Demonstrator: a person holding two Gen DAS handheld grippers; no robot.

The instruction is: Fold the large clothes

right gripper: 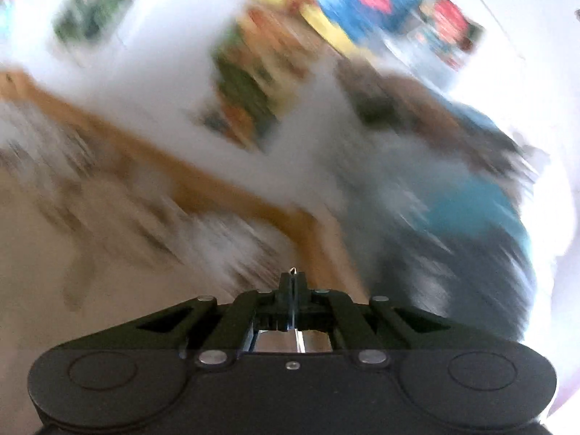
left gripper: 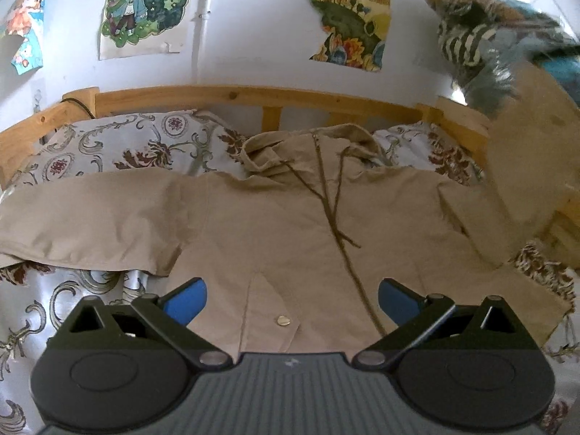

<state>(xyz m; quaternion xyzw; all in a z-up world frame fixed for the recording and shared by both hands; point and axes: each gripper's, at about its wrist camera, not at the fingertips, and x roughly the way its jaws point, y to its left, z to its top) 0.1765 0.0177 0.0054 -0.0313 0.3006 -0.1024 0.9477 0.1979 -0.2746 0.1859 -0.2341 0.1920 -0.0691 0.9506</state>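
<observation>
Plainly, the large beige cotton jacket with a hood and brown drawstrings (left gripper: 290, 224) lies front-up across the bed, its collar toward the wooden headboard rail (left gripper: 253, 96), one sleeve spread flat to the left of the left wrist view and the other sleeve (left gripper: 522, 166) lifted high at the right edge. That raised sleeve looks like the fold in hand: judged from here, it should be carried across the chest and laid straight along the body, the cuff released only once the cloth lies flat, so no crease is trapped at the shoulder.

The left gripper (left gripper: 291, 302) hovers over the hem near a brass snap, its blue-padded fingers (left gripper: 186, 301) spread wide and holding nothing. The right gripper (right gripper: 293, 279) has its fingers pressed together; a pale sliver shows at their tip, yet whether it is sleeve cloth cannot be told.

The right wrist view is smeared throughout by motion blur. The patterned floral bedsheet (left gripper: 119, 145) is mostly covered, and a blurred striped shape at the upper right of the left wrist view cannot be identified.
</observation>
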